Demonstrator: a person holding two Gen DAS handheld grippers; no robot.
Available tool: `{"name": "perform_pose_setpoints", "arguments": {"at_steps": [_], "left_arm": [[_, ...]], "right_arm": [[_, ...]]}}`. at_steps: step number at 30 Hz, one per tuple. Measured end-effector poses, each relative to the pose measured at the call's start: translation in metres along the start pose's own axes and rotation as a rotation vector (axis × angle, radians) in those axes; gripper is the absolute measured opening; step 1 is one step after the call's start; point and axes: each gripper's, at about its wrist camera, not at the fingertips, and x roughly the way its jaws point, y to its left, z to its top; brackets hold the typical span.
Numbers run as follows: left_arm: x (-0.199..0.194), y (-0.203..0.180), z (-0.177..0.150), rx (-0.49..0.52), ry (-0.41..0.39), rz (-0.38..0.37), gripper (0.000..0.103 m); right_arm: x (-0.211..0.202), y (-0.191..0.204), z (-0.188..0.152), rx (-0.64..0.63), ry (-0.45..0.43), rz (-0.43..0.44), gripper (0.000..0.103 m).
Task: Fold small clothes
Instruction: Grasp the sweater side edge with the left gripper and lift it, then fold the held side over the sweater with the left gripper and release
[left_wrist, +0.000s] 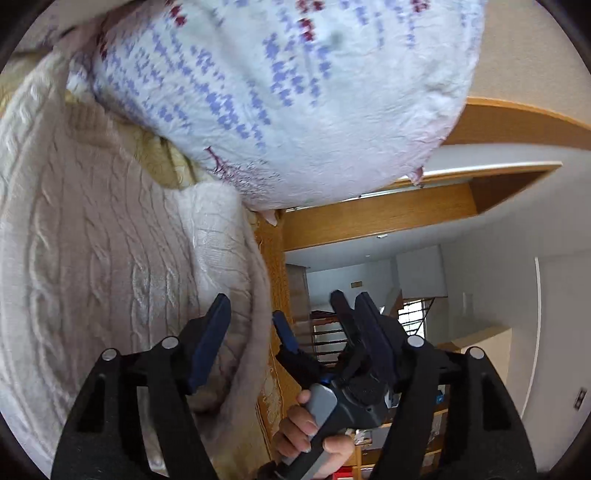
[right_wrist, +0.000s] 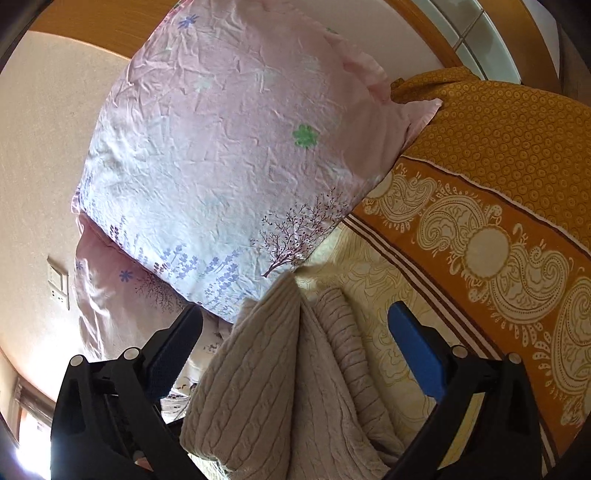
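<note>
Left wrist view:
- Left gripper (left_wrist: 295, 336) jaws released, spread wide, nothing between pads.
- Cream cable-knit sweater (left_wrist: 92, 258) spread on the bed to the left, one edge under the left-hand finger. Looks laid out flat, probably so a fold has a clean base.
- Floral pillow (left_wrist: 277, 92) propped at the far end, just beyond the knit. Likely just bedding, not part of the job.
- Orange bedspread (left_wrist: 273, 258) showing as a strip along the sweater's edge.
- Right gripper (left_wrist: 312, 321) seen close in, carried by a hand (left_wrist: 314, 432) wrapped round its grey handle. Both tools near the same sweater edge, presumably to work one hem together.

Right wrist view:
- Right gripper (right_wrist: 295, 354) jaws open too. Bunched ridge of the sweater (right_wrist: 258, 369) sits between them, but pads stand clear of it; no grip.
- Ridge standing up in a peak, so the fold looks rough, not yet flattened.
- Pillow (right_wrist: 229, 147) behind the knit, a second pink pillow (right_wrist: 103, 295) under it.
- Bedspread (right_wrist: 498, 147) to the right, paisley border beside the knit.

Judgement: fold partway, both tools let go; next grab needs an edge, not the bulk.
</note>
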Motion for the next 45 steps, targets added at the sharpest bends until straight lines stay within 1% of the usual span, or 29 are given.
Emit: {"name": "perform_pose_setpoints", "arguments": {"at_steps": [1, 2, 4, 6, 7, 8, 11, 13, 14, 16, 17, 19, 21, 23, 24, 25, 26, 27, 29, 31, 32, 33, 34, 35, 36, 38, 41, 43, 45], "left_arm": [[-0.009, -0.006, -0.003, 0.041, -0.004, 0.014, 0.073], [-0.016, -0.011, -0.005, 0.076, -0.008, 0.049, 0.075], [-0.033, -0.016, -0.014, 0.154, -0.004, 0.133, 0.075], [-0.04, -0.018, -0.021, 0.232, -0.006, 0.229, 0.075], [-0.047, -0.012, -0.026, 0.252, -0.003, 0.264, 0.075], [-0.043, -0.007, -0.028, 0.254, 0.01, 0.282, 0.075], [-0.032, 0.006, -0.039, 0.243, 0.058, 0.258, 0.075], [-0.018, -0.003, -0.047, 0.32, 0.043, 0.286, 0.081], [-0.01, -0.009, -0.052, 0.358, 0.048, 0.284, 0.083], [0.007, -0.022, -0.061, 0.421, 0.102, 0.247, 0.083], [0.008, -0.025, -0.066, 0.449, 0.117, 0.246, 0.083], [0.001, -0.029, -0.071, 0.503, 0.091, 0.279, 0.083], [-0.017, -0.028, -0.072, 0.535, 0.033, 0.338, 0.083], [-0.037, -0.027, -0.075, 0.596, -0.018, 0.411, 0.083], [-0.045, -0.027, -0.077, 0.625, -0.032, 0.446, 0.083], [-0.053, -0.026, -0.08, 0.645, -0.042, 0.476, 0.083], [-0.06, -0.023, -0.081, 0.652, -0.047, 0.495, 0.083], [-0.065, -0.019, -0.082, 0.652, -0.047, 0.51, 0.084], [-0.076, -0.01, -0.083, 0.636, -0.05, 0.559, 0.084], [-0.082, 0.0, -0.084, 0.623, -0.05, 0.598, 0.084], [-0.087, 0.003, -0.084, 0.615, -0.052, 0.616, 0.084], [-0.091, 0.007, -0.086, 0.604, -0.051, 0.63, 0.084], [-0.09, 0.011, -0.085, 0.593, -0.049, 0.637, 0.084], [-0.091, 0.014, -0.086, 0.584, -0.052, 0.644, 0.084], [-0.09, 0.017, -0.086, 0.579, -0.056, 0.647, 0.084], [-0.09, 0.022, -0.085, 0.572, -0.069, 0.639, 0.084], [-0.091, 0.027, -0.083, 0.564, -0.088, 0.604, 0.084], [-0.092, 0.029, -0.084, 0.574, -0.084, 0.599, 0.084], [-0.091, 0.031, -0.085, 0.584, -0.077, 0.599, 0.084]], "right_arm": [[0.002, 0.0, -0.001, -0.002, 0.018, 0.012, 0.099], [0.005, 0.0, -0.002, -0.004, 0.038, 0.029, 0.095], [0.012, 0.0, -0.005, -0.006, 0.073, 0.033, 0.094], [0.019, 0.0, -0.009, -0.007, 0.103, 0.022, 0.09], [0.021, 0.0, -0.01, -0.004, 0.115, 0.023, 0.09], [0.022, 0.0, -0.011, -0.001, 0.123, 0.028, 0.09], [0.024, -0.004, -0.012, 0.012, 0.126, 0.02, 0.09], [0.027, -0.01, -0.012, 0.038, 0.14, 0.02, 0.09], [0.029, -0.013, -0.012, 0.056, 0.152, 0.027, 0.09], [0.034, -0.018, -0.013, 0.084, 0.178, 0.042, 0.09], [0.037, -0.02, -0.013, 0.088, 0.189, 0.044, 0.089], [0.039, -0.018, -0.015, 0.076, 0.198, 0.037, 0.084], [0.036, -0.015, -0.014, 0.064, 0.182, 0.028, 0.074], [0.024, -0.011, -0.012, 0.043, 0.12, 0.016, 0.071], [0.017, -0.009, -0.01, 0.025, 0.081, 0.029, 0.07], [0.011, -0.005, -0.009, 0.001, 0.058, 0.062, 0.07], [0.01, 0.002, -0.01, -0.032, 0.055, 0.101, 0.069], [0.011, 0.009, -0.011, -0.064, 0.069, 0.12, 0.069], [0.024, 0.02, -0.017, -0.127, 0.129, 0.103, 0.066], [0.042, 0.024, -0.024, -0.161, 0.2, 0.065, 0.057], [0.049, 0.025, -0.027, -0.172, 0.221, 0.036, 0.048], [0.054, 0.024, -0.029, -0.18, 0.228, 0.008, 0.036], [0.056, 0.023, -0.03, -0.182, 0.229, -0.015, 0.029], [0.056, 0.02, -0.03, -0.176, 0.225, -0.032, 0.016], [0.055, 0.017, -0.029, -0.166, 0.214, -0.04, 0.011], [0.046, 0.015, -0.025, -0.148, 0.166, -0.036, 0.009], [0.031, 0.015, -0.02, -0.145, 0.087, -0.031, 0.009], [0.03, 0.011, -0.017, -0.131, 0.07, -0.051, 0.009], [0.033, 0.004, -0.016, -0.112, 0.081, -0.081, 0.008]]}}
